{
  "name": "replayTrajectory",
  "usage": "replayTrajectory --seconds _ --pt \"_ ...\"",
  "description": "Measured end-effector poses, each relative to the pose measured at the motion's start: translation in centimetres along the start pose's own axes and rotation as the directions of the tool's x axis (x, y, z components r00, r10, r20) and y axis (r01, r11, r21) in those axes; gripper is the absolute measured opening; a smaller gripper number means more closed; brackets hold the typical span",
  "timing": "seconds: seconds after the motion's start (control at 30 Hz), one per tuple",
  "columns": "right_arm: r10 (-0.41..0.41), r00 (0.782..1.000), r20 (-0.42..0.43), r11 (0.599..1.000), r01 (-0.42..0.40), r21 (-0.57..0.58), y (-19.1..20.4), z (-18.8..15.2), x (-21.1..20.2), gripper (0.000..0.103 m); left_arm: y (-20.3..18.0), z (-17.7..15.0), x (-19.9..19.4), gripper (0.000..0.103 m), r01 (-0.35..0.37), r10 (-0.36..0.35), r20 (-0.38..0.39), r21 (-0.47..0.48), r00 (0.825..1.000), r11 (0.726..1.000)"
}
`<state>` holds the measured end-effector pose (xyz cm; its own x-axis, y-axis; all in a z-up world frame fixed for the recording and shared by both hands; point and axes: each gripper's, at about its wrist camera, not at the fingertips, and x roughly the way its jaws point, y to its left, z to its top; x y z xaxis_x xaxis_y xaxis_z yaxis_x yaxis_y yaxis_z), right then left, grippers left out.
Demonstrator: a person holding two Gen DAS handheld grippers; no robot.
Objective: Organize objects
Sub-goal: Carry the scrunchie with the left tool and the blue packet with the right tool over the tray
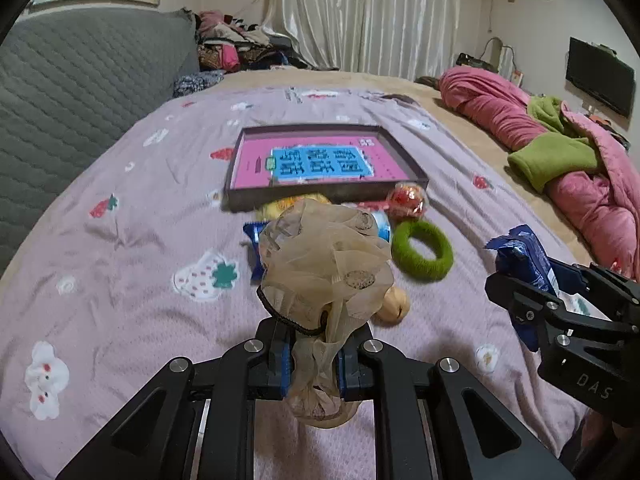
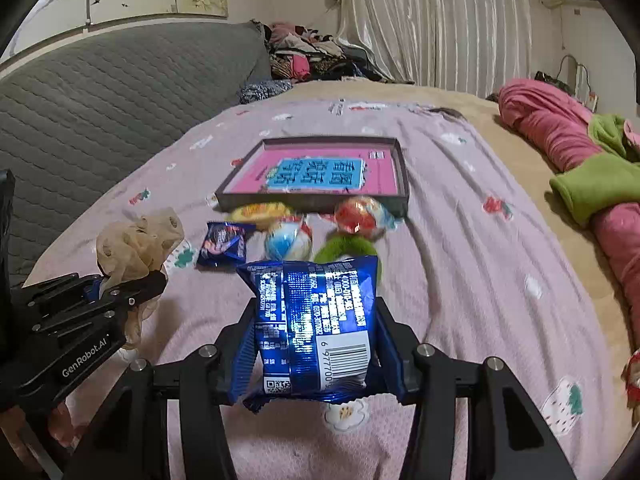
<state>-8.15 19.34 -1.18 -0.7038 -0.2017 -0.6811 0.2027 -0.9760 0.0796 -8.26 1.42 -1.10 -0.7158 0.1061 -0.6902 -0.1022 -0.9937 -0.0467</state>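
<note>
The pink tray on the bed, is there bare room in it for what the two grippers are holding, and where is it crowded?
The tray holds nothing loose, only its printed pink floor, so it is free wall to wall. The crowding is along its near wall: yellow candy, blue ball, red ball, green ring, small blue packet. The bedspread right of them is bare.

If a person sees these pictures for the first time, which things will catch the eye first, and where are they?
First, what the grippers hold: the left gripper is shut on a beige gauze scrunchie, and the right gripper clamps a shiny blue snack packet. Behind them, on the lilac bedspread, lies a shallow box with a pink and blue inside, with small wrapped snacks and a green ring in front of it.
</note>
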Motion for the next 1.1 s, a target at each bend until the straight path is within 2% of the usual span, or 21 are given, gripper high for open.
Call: replayTrajectory --seconds 0.43,1.1 --pt "0.004 0.999 0.041 1.000 -0.002 -0.032 0.4 3.4 0.2 0.053 0.3 3.2 0.7 0.016 -0.022 0.022 0.013 0.001 1.000 1.000" --pt "0.019 1.000 0.024 0.999 -0.018 -0.033 -1.3 7.7 4.6 0.053 1.9 7.9 6.6 0.016 -0.027 0.026 -0.019 -0.019 0.999 0.999"
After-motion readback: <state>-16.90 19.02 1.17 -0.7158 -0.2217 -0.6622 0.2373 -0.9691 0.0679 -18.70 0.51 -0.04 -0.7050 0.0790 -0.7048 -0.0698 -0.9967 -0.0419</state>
